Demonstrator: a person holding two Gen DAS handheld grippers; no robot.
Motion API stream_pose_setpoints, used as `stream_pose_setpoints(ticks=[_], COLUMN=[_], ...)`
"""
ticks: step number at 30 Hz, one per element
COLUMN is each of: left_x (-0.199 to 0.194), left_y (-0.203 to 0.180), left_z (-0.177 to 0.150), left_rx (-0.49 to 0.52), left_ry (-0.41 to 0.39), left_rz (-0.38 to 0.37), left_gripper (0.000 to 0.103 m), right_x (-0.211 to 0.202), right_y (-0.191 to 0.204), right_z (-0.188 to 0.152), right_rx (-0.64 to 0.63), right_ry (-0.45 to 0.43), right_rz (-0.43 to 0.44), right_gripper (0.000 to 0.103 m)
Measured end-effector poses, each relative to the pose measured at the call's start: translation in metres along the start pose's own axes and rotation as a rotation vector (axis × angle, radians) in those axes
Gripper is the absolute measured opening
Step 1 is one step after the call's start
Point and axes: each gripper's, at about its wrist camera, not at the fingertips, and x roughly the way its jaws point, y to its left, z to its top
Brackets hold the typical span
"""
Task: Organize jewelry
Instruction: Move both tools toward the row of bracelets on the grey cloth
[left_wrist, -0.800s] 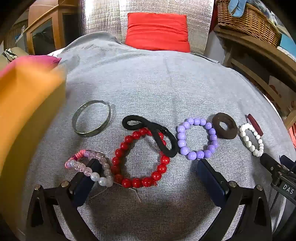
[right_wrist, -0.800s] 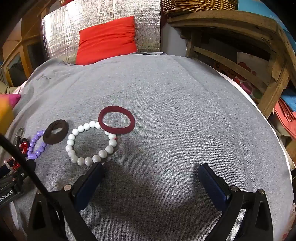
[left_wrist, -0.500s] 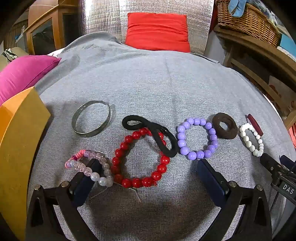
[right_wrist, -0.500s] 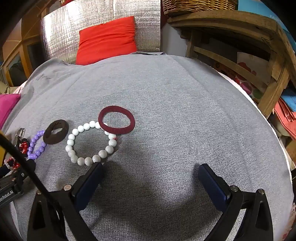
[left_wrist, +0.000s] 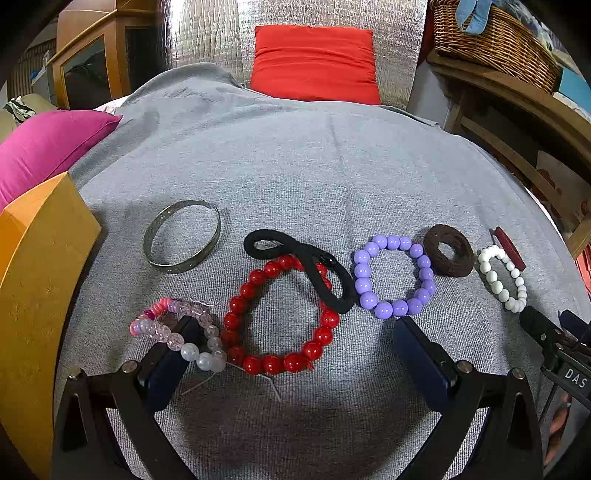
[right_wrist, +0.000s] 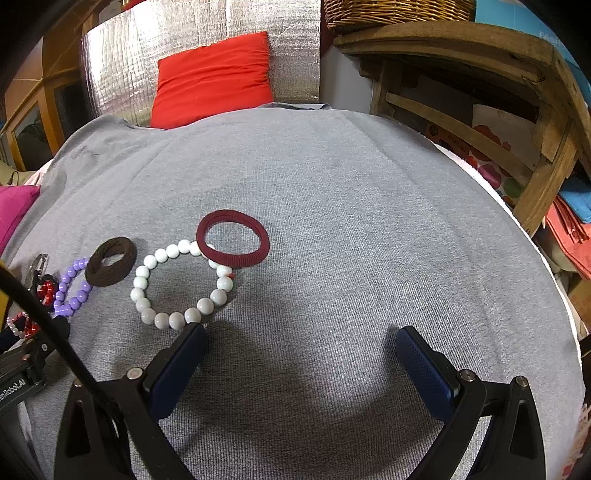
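Jewelry lies in a row on a grey cloth (left_wrist: 295, 166). A metal bangle (left_wrist: 182, 236), a pink and clear bead bracelet (left_wrist: 177, 332), a red bead bracelet (left_wrist: 280, 317) with a black hair tie (left_wrist: 306, 269) across it, a purple bead bracelet (left_wrist: 393, 277), a brown scrunchie (left_wrist: 448, 255) and a white bead bracelet (left_wrist: 504, 278) show in the left wrist view. My left gripper (left_wrist: 295, 343) is open just in front of the red bracelet. My right gripper (right_wrist: 299, 350) is open over bare cloth, right of the white bracelet (right_wrist: 181, 284) and maroon hair tie (right_wrist: 232, 243).
An orange box (left_wrist: 33, 288) stands at the left edge of the cloth, a pink cushion (left_wrist: 48, 144) behind it. A red cushion (left_wrist: 314, 62) leans at the back. A wooden shelf (right_wrist: 480, 92) with a wicker basket (left_wrist: 491, 40) stands to the right.
The orange box, blurred and large at the left 0.8 s ago, has settled at the cloth's left edge, uncovering the pink cushion. Both grippers and the jewelry kept still.
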Motion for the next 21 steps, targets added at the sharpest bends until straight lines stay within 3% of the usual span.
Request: stream_pose_setpoints(ticks=[4, 7, 9, 10, 14, 17, 21], left_x=[0.001, -0.008, -0.014, -0.024, -0.083, -0.134, -0.167], left_y=[-0.005, -0.006, -0.011, -0.014, -0.025, -0.023, -0.012], left_z=[-0.003, -0.007, -0.006, -0.006, 0.002, 0.003, -0.002], left_rx=[-0.019, -0.040, -0.035, -0.036, 0.014, 0.002, -0.019], left_ry=[0.005, 0.064, 0.111, 0.099, -0.109, -0.260, -0.340], left_rz=[0.037, 0.032, 0.067, 0.122, 0.237, 0.261, 0.283], left_gripper=[0.103, 0.103, 0.103, 0.103, 0.103, 0.103, 0.103], right_x=[-0.005, -0.008, -0.010, -0.011, -0.016, -0.048, -0.091], right_y=[0.002, 0.002, 0.000, -0.002, -0.005, -0.007, 0.000], right_z=[-0.008, -0.013, -0.008, -0.008, -0.004, -0.004, -0.002], right_rx=[0.021, 0.016, -0.008, -0.017, -0.057, -0.068, -0.106], right_ry=[0.004, 0.030, 0.066, 0.079, 0.161, 0.069, -0.046], right_rz=[-0.011, -0.006, 0.021, 0.038, 0.066, 0.065, 0.081], right_gripper=[0.103, 0.103, 0.103, 0.103, 0.103, 0.103, 0.103])
